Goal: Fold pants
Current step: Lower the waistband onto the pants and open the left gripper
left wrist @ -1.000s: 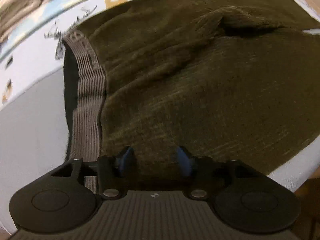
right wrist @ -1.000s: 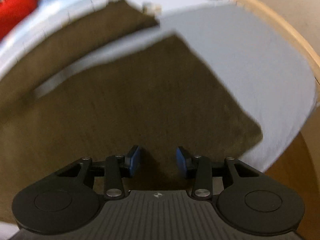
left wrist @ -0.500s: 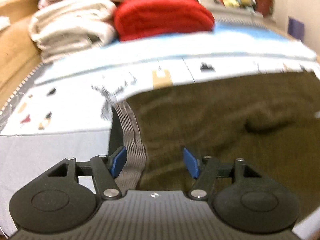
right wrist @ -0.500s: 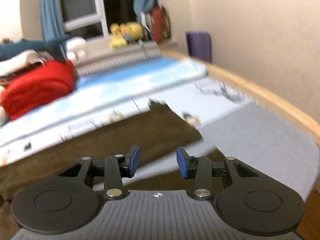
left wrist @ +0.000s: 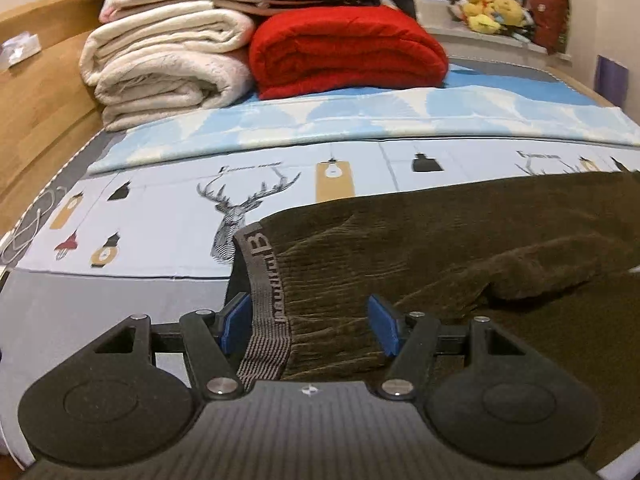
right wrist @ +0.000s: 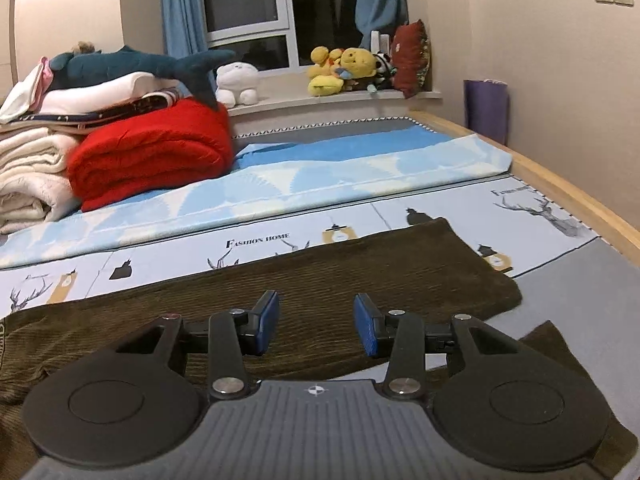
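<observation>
Dark olive corduroy pants [left wrist: 460,248] lie spread flat on the bed, with the grey striped waistband [left wrist: 266,280] at their left end. My left gripper [left wrist: 310,325] hovers above the waistband, open, its blue pads apart with nothing pressed between them. In the right wrist view the two pant legs [right wrist: 360,264] stretch to the right, the far leg ending near the grey sheet and the near leg passing under the tool. My right gripper [right wrist: 316,326] is raised above the legs, open and empty.
Folded cream blankets [left wrist: 160,64] and a red blanket [left wrist: 344,48] are stacked at the back of the bed. A wooden bed frame [right wrist: 568,196] runs along the right edge. Plush toys [right wrist: 344,68] sit on the windowsill, and a purple bin [right wrist: 486,108] stands by the wall.
Both grippers have lifted off the pants and tilted up, so the room beyond now shows. The left jaws stand wider than a second ago. The right gripper moved sideways along the legs.
</observation>
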`<control>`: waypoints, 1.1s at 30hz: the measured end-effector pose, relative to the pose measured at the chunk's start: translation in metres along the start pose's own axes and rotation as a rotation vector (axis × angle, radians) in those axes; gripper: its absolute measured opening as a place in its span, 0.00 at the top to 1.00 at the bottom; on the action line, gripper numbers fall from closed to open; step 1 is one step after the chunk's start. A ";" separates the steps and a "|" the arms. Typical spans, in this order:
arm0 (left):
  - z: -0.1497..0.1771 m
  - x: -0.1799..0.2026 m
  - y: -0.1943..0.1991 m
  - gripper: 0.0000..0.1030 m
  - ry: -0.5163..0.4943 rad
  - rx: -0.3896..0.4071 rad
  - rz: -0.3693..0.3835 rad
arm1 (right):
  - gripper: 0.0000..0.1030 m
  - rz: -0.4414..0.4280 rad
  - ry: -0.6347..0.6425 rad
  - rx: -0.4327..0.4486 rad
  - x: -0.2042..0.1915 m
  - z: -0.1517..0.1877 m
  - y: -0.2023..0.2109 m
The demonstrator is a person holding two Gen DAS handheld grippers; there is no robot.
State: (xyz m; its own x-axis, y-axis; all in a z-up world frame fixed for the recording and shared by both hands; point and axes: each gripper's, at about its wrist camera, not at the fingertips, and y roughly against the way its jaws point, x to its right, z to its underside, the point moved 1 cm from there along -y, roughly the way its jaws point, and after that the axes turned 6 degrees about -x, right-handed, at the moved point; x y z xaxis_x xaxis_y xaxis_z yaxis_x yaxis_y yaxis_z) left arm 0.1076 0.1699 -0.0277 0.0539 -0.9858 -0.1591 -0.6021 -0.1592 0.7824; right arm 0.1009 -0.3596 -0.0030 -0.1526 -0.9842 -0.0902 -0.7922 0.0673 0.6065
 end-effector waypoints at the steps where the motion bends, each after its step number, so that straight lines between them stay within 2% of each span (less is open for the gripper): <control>1: -0.002 -0.001 -0.002 0.33 0.017 -0.012 -0.008 | 0.58 -0.005 -0.005 -0.004 -0.003 -0.001 -0.003; 7: -0.013 0.003 -0.010 0.35 0.048 -0.023 -0.053 | 0.58 -0.041 -0.038 -0.035 -0.011 -0.009 -0.022; 9: -0.019 0.007 -0.013 0.41 0.051 -0.021 -0.047 | 0.58 -0.036 -0.037 -0.046 -0.015 -0.012 -0.030; 11: -0.025 0.011 -0.017 0.57 0.045 -0.028 -0.038 | 0.59 -0.010 0.003 -0.063 -0.022 -0.014 -0.037; 12: -0.027 0.013 -0.020 0.60 0.037 -0.040 -0.036 | 0.61 0.003 0.025 -0.067 -0.025 -0.014 -0.039; 14: -0.032 0.018 -0.027 0.73 0.033 -0.071 -0.036 | 0.72 -0.011 0.060 -0.058 -0.031 -0.015 -0.041; 15: -0.033 0.018 -0.028 0.76 0.040 -0.078 -0.031 | 0.76 -0.022 0.077 -0.046 -0.034 -0.016 -0.041; 17: -0.039 0.014 -0.030 0.84 0.096 -0.096 0.019 | 0.93 -0.023 0.103 -0.018 -0.038 -0.019 -0.038; 19: -0.050 0.005 -0.035 0.88 0.168 -0.123 0.088 | 0.96 -0.026 0.109 -0.001 -0.039 -0.022 -0.037; 21: -0.069 -0.002 -0.043 0.88 0.211 -0.135 0.100 | 0.96 -0.044 0.098 -0.006 -0.040 -0.024 -0.039; 24: -0.100 -0.007 -0.057 0.88 0.236 -0.103 0.109 | 0.96 -0.075 0.106 -0.012 -0.043 -0.027 -0.040; 26: -0.117 -0.003 -0.068 0.88 0.201 -0.050 0.109 | 0.96 -0.093 0.119 -0.024 -0.045 -0.026 -0.043; 29: -0.120 0.008 -0.092 0.88 0.122 0.017 0.102 | 0.96 -0.099 0.140 -0.061 -0.047 -0.024 -0.051; 31: -0.110 0.013 -0.118 0.88 0.095 -0.024 0.113 | 0.96 -0.099 0.145 -0.081 -0.048 -0.023 -0.056; 33: -0.110 0.022 -0.142 0.85 0.043 -0.074 0.085 | 0.96 -0.095 0.142 -0.098 -0.047 -0.022 -0.060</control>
State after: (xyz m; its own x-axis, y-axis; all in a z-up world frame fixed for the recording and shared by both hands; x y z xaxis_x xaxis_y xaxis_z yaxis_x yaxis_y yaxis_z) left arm 0.2818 0.1649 -0.0767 0.0401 -0.9970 -0.0661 -0.5456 -0.0773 0.8345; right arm 0.1682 -0.3214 -0.0176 0.0102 -0.9991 -0.0422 -0.7365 -0.0361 0.6754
